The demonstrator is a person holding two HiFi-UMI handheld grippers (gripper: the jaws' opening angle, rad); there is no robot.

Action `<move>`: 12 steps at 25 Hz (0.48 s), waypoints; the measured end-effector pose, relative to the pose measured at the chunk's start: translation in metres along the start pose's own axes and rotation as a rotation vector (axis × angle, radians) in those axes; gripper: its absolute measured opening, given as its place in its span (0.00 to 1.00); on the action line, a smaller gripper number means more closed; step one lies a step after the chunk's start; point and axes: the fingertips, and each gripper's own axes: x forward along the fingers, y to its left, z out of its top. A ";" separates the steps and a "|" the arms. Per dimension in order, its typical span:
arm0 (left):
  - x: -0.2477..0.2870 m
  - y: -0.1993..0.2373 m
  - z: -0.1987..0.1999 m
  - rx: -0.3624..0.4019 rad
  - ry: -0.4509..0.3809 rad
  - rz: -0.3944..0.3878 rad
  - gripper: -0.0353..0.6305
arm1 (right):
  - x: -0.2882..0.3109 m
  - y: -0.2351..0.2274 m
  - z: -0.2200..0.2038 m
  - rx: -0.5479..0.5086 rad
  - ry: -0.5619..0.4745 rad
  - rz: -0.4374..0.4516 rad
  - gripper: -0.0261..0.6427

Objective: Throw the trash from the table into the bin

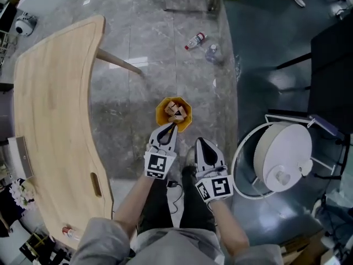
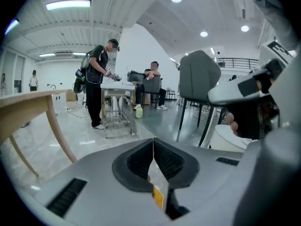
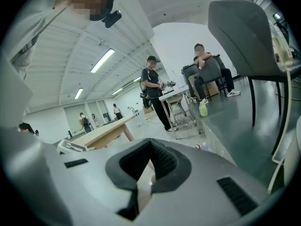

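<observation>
An orange bin (image 1: pixel 174 114) stands on the grey floor with crumpled brownish trash inside it. Just below it in the head view my left gripper (image 1: pixel 169 128) hangs shut, its tips over the bin's near rim and nothing held between them. Beside it on the right, my right gripper (image 1: pixel 199 143) is also shut and empty, a little short of the bin. In the left gripper view the pads of my left gripper (image 2: pixel 153 143) meet at the tip. The right gripper view shows my right gripper (image 3: pixel 150 144) with its pads together. The wooden table (image 1: pixel 52 120) lies to the left.
A small red-tipped item (image 1: pixel 69 232) lies at the table's near end. Two bottles (image 1: pixel 195 40) lie on the floor beyond the bin. A round white unit in a wire frame (image 1: pixel 282 153) stands at the right. People stand and sit by a metal table (image 2: pixel 115 86) far off.
</observation>
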 end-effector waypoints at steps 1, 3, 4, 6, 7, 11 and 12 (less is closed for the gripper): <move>-0.006 0.000 0.013 -0.001 -0.015 0.006 0.07 | -0.001 0.004 0.007 -0.003 -0.005 0.006 0.04; -0.018 0.001 0.037 -0.006 -0.045 0.017 0.06 | -0.002 0.011 0.020 -0.010 -0.016 0.016 0.04; -0.023 0.000 0.048 -0.007 -0.057 0.020 0.06 | -0.003 0.015 0.027 -0.013 -0.022 0.022 0.04; -0.034 -0.003 0.067 -0.004 -0.075 0.025 0.06 | -0.004 0.022 0.040 -0.021 -0.034 0.032 0.04; -0.040 -0.004 0.076 -0.002 -0.083 0.027 0.06 | -0.005 0.026 0.047 -0.025 -0.040 0.038 0.04; -0.062 -0.010 0.114 -0.007 -0.121 0.038 0.06 | -0.007 0.040 0.074 -0.040 -0.055 0.060 0.04; -0.068 -0.012 0.122 -0.008 -0.131 0.041 0.06 | -0.008 0.044 0.080 -0.042 -0.058 0.065 0.04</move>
